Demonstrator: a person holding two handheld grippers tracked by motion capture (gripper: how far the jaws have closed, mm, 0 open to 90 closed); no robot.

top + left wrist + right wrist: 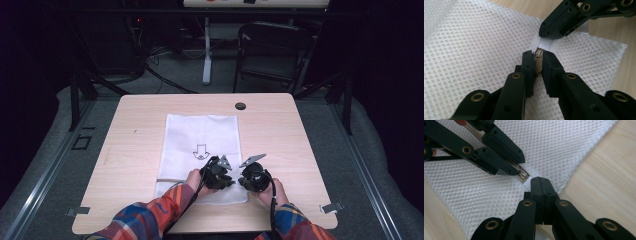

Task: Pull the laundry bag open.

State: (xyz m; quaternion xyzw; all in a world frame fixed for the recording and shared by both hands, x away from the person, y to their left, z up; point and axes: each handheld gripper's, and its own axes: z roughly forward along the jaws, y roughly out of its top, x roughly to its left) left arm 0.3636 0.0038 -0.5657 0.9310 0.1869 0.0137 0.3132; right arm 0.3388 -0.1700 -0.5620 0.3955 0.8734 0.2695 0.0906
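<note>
The white mesh bag [202, 150] lies flat mid-table [280, 125], its zipper pull [538, 60] pinched by the left hand-held gripper [538, 56] while the right hand-held gripper [541, 182] clamps the tape end [527, 180] beside it, so the zip run looks barely begun.

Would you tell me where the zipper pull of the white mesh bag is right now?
The zipper pull sits at the near edge of the white mesh bag, pinched in the left gripper, just beside the right gripper, which clamps the white zipper tape.
</note>
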